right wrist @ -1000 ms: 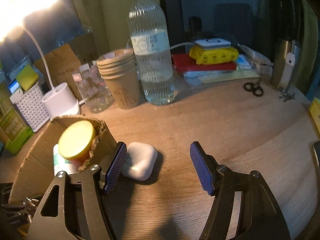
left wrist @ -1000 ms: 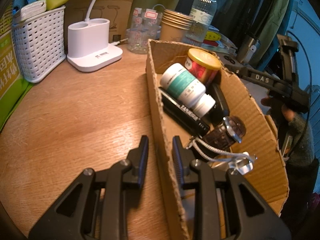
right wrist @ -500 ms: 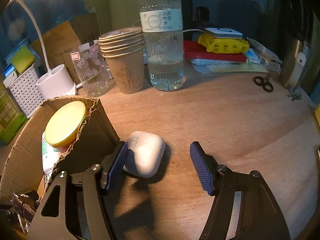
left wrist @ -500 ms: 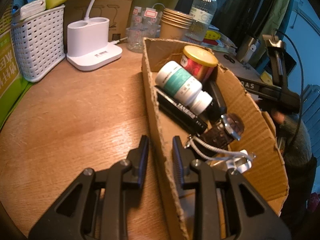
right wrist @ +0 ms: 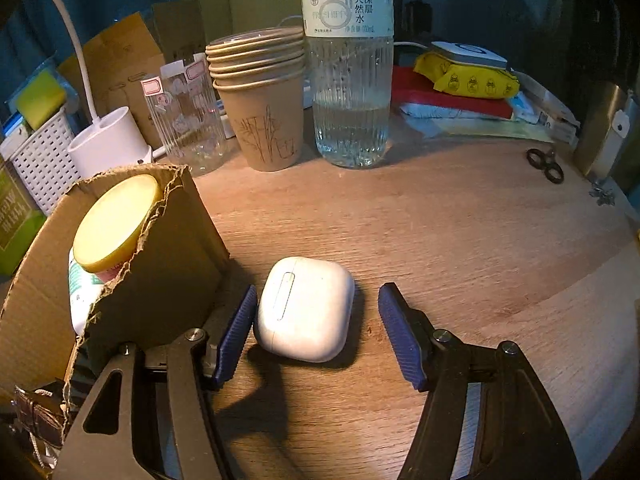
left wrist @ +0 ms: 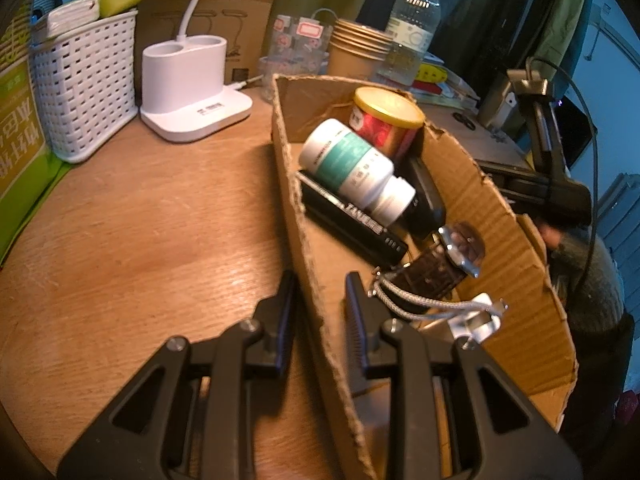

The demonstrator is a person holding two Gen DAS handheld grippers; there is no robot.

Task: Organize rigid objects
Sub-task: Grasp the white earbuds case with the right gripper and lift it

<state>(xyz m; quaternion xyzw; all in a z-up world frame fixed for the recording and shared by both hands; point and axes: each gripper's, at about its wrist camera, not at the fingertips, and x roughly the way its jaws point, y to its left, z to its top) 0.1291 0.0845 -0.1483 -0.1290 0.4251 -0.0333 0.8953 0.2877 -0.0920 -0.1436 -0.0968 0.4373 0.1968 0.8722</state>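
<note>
A white earbud case (right wrist: 306,308) lies on the wooden table, just right of the cardboard box (right wrist: 168,264). My right gripper (right wrist: 316,320) straddles it with its jaws closing. The left pad (right wrist: 236,332) is at the case's side and the right pad (right wrist: 400,336) stands clear of it. My left gripper (left wrist: 320,312) is shut on the near wall of the cardboard box (left wrist: 480,208). Inside the box are a white and teal pill bottle (left wrist: 352,168), a red can with a yellow lid (left wrist: 386,120), a flat black box (left wrist: 352,220), a wristwatch (left wrist: 444,268) and a cord with a metal clip (left wrist: 424,304).
Behind the case stand a water bottle (right wrist: 350,80), stacked paper cups (right wrist: 262,104) and a clear glass (right wrist: 186,120). A white lamp base (left wrist: 192,92) and a white basket (left wrist: 80,84) sit at the far left. Small scissors (right wrist: 546,164) lie at the far right.
My right gripper has come down and forward, so the earbud case now lies between its jaws, which have narrowed a little. The left gripper keeps its hold on the box wall.
</note>
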